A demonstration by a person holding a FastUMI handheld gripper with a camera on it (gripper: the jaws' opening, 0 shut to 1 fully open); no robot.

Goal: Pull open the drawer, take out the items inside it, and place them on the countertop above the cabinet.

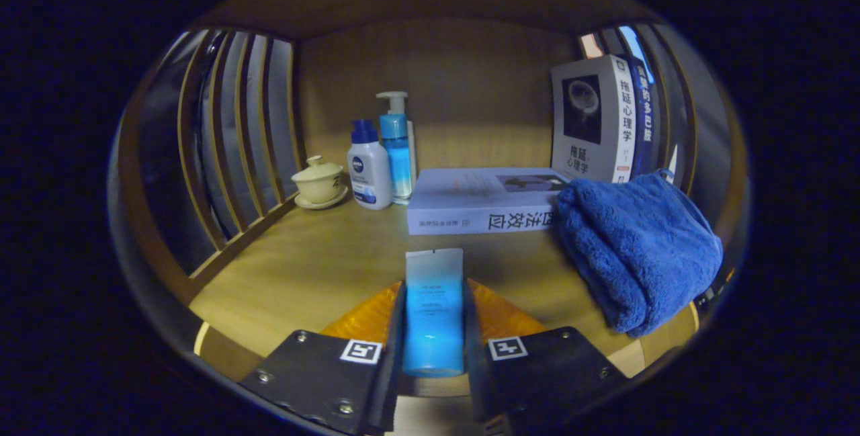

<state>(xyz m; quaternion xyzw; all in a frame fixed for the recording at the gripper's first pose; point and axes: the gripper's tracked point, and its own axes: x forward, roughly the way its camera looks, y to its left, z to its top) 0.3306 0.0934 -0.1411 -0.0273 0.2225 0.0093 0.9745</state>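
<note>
My gripper (433, 298) is shut on a light blue tube (434, 312), which stands between the two fingers and sticks out ahead of them toward the back of the shelf. Both black fingers (393, 342) press on its sides. The tube hangs just over the wooden countertop (316, 268). An orange packet (366, 318) lies under the fingers on both sides of the tube. A folded blue towel (638, 248) rests on the countertop just to the right of the fingers.
Beyond the tube a white book (484, 201) lies flat. A white bottle (369, 167) and a blue pump bottle (396, 147) stand at the back left beside a lidded cup (318, 182). Upright books (594, 120) lean at the back right. Wooden slats (228, 127) wall the left side.
</note>
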